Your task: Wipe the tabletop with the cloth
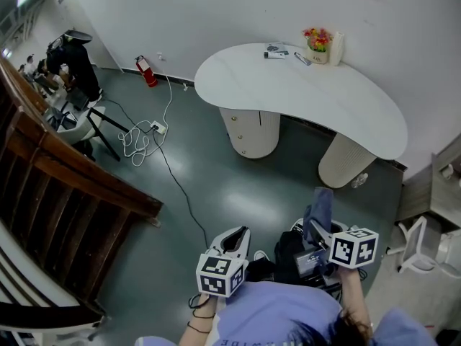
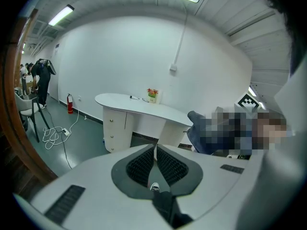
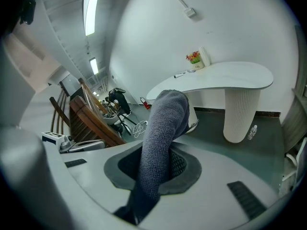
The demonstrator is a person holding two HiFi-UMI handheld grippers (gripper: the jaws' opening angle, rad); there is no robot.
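Observation:
A white kidney-shaped table (image 1: pixel 302 96) stands across the grey floor, well ahead of both grippers; it also shows as the table (image 2: pixel 139 107) in the left gripper view and the table (image 3: pixel 225 76) in the right gripper view. My right gripper (image 1: pixel 317 229) is shut on a blue-grey cloth (image 1: pixel 320 209), which sticks up from between the jaws. In the right gripper view the cloth (image 3: pixel 163 123) fills the gap of the right gripper (image 3: pixel 160 155). My left gripper (image 1: pixel 238 236) is held low at the left, and the left gripper (image 2: pixel 155 150) has its pads pressed together with nothing between them.
A flower pot (image 1: pixel 317 43) and small items (image 1: pixel 276 52) sit at the table's far edge. A fire extinguisher (image 1: pixel 147 71), cables with a power strip (image 1: pixel 148 132), a wooden railing (image 1: pixel 65 171), a bottle (image 1: pixel 360 180) and a white chair (image 1: pixel 421 247) surround the floor. A person (image 1: pixel 72 63) stands far left.

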